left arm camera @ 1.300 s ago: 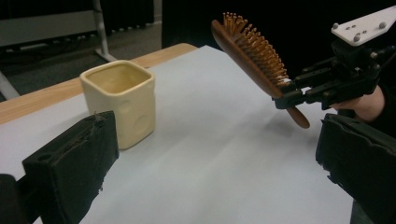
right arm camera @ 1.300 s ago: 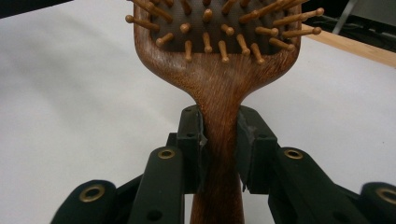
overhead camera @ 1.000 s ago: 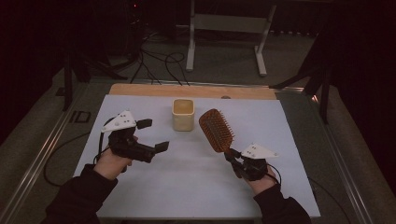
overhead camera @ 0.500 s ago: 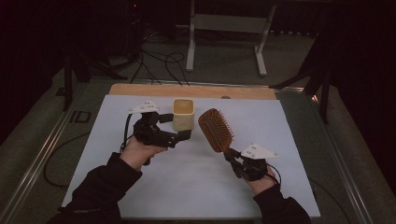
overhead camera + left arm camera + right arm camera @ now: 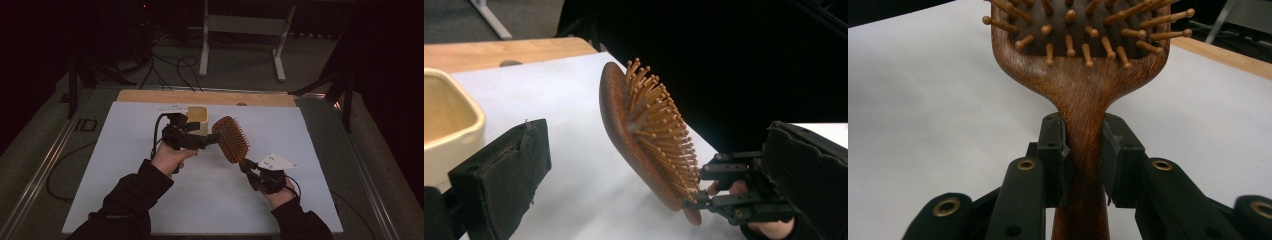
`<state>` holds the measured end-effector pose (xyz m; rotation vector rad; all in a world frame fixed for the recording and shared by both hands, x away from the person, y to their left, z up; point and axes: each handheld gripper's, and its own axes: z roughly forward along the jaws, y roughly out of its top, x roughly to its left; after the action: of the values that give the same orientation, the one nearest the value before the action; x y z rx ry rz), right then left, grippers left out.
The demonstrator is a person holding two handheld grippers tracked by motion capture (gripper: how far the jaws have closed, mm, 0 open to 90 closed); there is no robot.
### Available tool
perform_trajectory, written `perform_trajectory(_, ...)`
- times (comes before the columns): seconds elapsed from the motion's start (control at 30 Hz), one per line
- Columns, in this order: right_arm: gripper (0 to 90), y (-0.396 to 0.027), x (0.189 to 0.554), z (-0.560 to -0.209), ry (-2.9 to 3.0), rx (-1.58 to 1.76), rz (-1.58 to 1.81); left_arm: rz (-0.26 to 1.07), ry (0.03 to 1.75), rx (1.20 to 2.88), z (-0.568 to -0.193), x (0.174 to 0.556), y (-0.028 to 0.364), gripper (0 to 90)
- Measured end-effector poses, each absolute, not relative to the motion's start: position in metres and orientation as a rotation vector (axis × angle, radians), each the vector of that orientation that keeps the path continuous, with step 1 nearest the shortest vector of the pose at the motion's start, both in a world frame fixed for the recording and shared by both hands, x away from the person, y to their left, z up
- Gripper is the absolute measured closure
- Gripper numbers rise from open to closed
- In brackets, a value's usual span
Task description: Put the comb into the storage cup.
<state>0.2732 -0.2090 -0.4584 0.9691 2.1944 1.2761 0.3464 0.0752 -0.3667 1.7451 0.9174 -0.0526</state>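
High view: wooden paddle hairbrush (image 5: 231,138) held up over the white-covered bench (image 5: 125,175), near centre, head toward 11 o'clock, bristles facing up.
Right hand-held gripper (image 5: 251,170): clamped on the brush handle at its neck, at 5 o'clock of the head.
Left hand-held gripper (image 5: 209,140): jaws wide apart, nothing between them, at 9 o'clock of the head, just short of its edge.
Cream cup (image 5: 197,116): on the bench behind the left hand.
Step, judged: take the head for a handover.
Doing it well: close on the wooden rim, not the bristles; keep the right grip firm until the left one holds.

No legible text, labels or brands anywhere (marks too small, dim).
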Motion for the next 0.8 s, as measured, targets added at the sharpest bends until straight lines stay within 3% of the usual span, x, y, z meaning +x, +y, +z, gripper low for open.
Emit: perform_trajectory(0.8, 73.0, -0.209, 0.273, -0.458, 2.201, 0.965, 1.290, -0.172, 1.020, 1.713, -0.400, 0.363, 0.029, 3.0)
